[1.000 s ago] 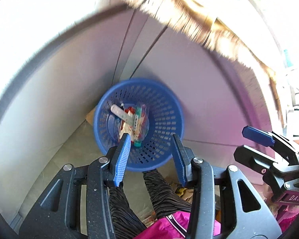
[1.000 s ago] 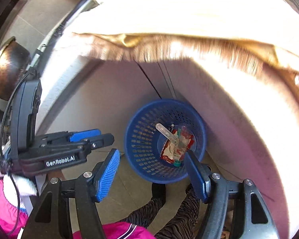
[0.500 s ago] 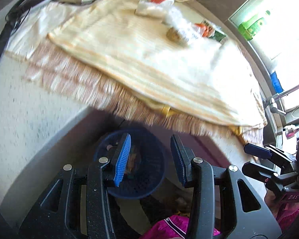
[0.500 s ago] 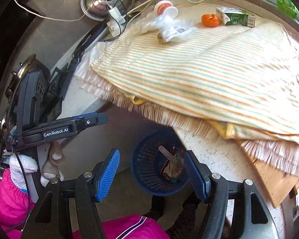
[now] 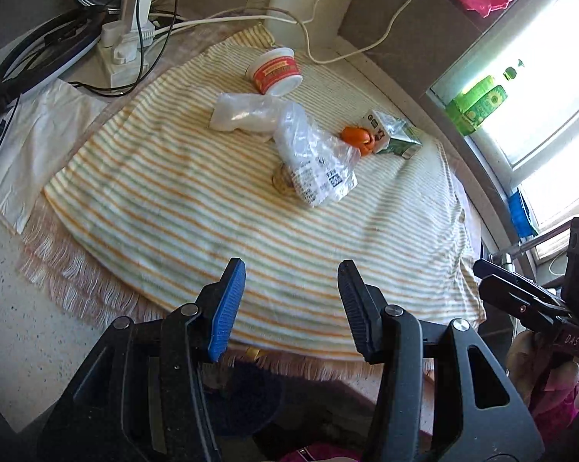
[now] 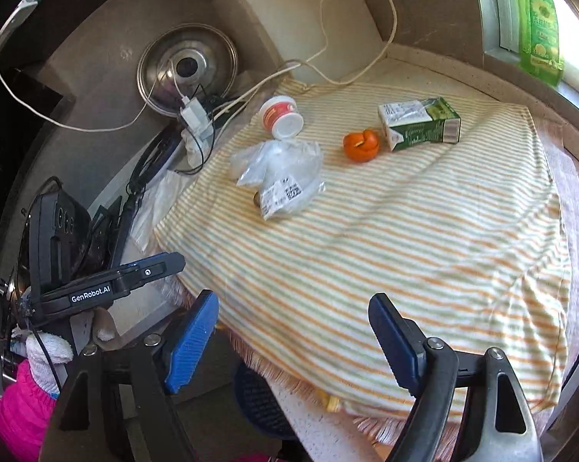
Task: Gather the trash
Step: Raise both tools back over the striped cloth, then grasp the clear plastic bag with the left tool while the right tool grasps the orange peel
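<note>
Trash lies on a striped cloth [image 5: 212,208] [image 6: 405,238]: a red and white cup on its side [image 5: 274,71] [image 6: 282,116], a crumpled clear plastic bag [image 5: 312,158] [image 6: 281,177], an orange peel [image 5: 356,138] [image 6: 360,146] and a green and white carton [image 5: 393,136] [image 6: 420,123]. My left gripper [image 5: 291,304] is open and empty above the cloth's near edge. My right gripper [image 6: 293,342] is open and empty, also at the near edge. The blue basket [image 6: 258,404] [image 5: 250,396] sits below the counter, mostly hidden.
A power strip with cables [image 5: 129,38] and a steel pot lid [image 6: 187,67] stand at the back left. White cables [image 6: 328,57] trail across the back. A green bottle [image 6: 539,30] stands on the window sill at the right. The counter edge [image 5: 31,331] runs near me.
Both grippers have lifted from looking down into the blue basket to above the counter. The basket has dropped out of view below the edge, and the trash on the cloth has come into view.
</note>
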`<state>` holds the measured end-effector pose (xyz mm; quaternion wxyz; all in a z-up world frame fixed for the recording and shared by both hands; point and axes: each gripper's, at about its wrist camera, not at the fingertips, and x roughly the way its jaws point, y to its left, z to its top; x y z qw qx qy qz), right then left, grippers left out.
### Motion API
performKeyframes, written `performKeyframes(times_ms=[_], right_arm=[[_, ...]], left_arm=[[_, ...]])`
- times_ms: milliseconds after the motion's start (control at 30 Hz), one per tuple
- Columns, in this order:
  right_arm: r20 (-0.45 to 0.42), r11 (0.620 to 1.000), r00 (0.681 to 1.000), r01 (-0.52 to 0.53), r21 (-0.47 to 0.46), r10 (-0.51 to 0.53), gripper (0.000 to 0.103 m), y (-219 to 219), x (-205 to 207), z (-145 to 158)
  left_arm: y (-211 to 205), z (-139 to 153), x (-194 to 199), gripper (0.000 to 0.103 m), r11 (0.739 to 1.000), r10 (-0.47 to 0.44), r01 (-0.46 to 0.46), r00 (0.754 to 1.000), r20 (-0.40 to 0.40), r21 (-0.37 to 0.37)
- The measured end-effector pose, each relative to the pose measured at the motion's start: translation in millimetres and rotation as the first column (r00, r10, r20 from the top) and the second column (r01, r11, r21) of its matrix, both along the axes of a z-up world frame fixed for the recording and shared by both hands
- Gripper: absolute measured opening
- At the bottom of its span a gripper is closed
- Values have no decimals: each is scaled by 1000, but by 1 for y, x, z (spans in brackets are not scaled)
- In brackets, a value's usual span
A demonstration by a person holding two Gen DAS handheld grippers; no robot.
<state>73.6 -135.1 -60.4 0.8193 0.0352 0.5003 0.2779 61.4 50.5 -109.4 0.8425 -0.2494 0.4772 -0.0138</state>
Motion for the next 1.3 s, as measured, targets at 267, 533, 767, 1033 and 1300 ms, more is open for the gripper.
performKeyframes(times_ms=[267, 533, 767, 1033, 1300], right_arm=[[7, 1000, 1000, 12, 8, -12, 82, -4, 63, -4], [-39, 999, 999, 20, 35, -19, 77, 1, 113, -21], [-63, 1000, 998, 10, 27, -9, 72, 15, 148, -37], [-108, 999, 994, 22, 26, -19, 69, 28, 182, -57], [-158, 999, 987, 45, 22, -41, 67, 36, 202, -76]], left_arm=[[3, 3, 44, 51, 999, 39, -39, 999, 9, -30], [14, -12, 91, 51, 994, 86, -88, 996, -29, -71], [20, -29, 122, 51, 988, 123, -128, 990, -65, -82], [24, -43, 148, 51, 988, 129, -136, 987, -98, -73], [31, -53, 153, 50, 983, 146, -156, 983, -112, -93]])
